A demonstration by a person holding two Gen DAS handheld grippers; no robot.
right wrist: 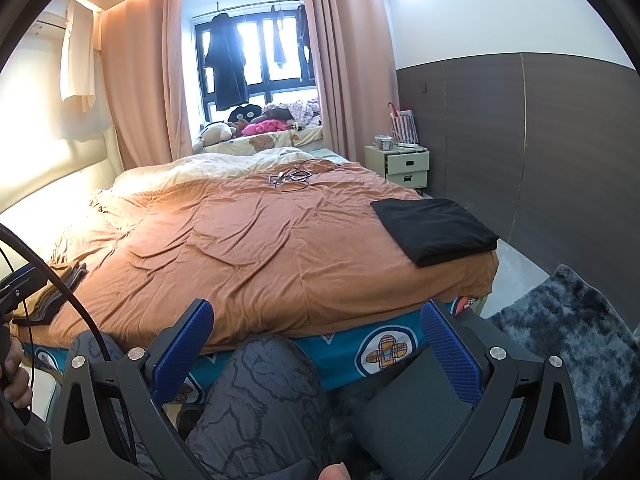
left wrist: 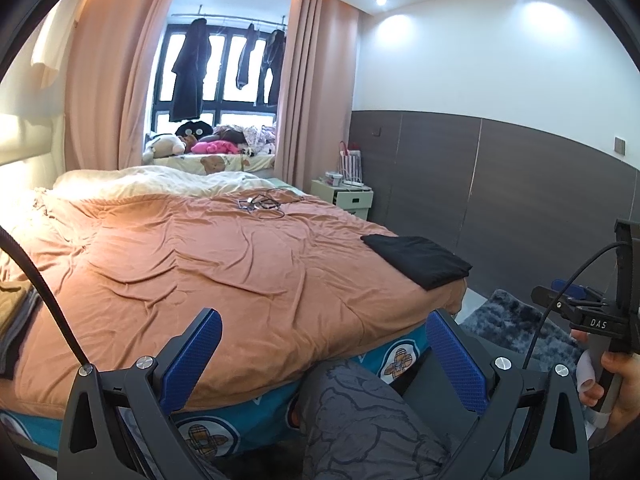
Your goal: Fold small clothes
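Note:
A folded black garment lies at the right front corner of the bed; it also shows in the right wrist view. A pile of brown and grey clothes lies at the bed's left edge, seen too in the right wrist view. My left gripper is open and empty, held low off the foot of the bed. My right gripper is open and empty, at the same height, to the right of the left one. The right gripper's body shows in the left wrist view.
The person's knee in grey patterned trousers is between the fingers. A tangle of cables lies far on the orange cover. A nightstand stands at the back right, a shaggy grey rug on the floor at right.

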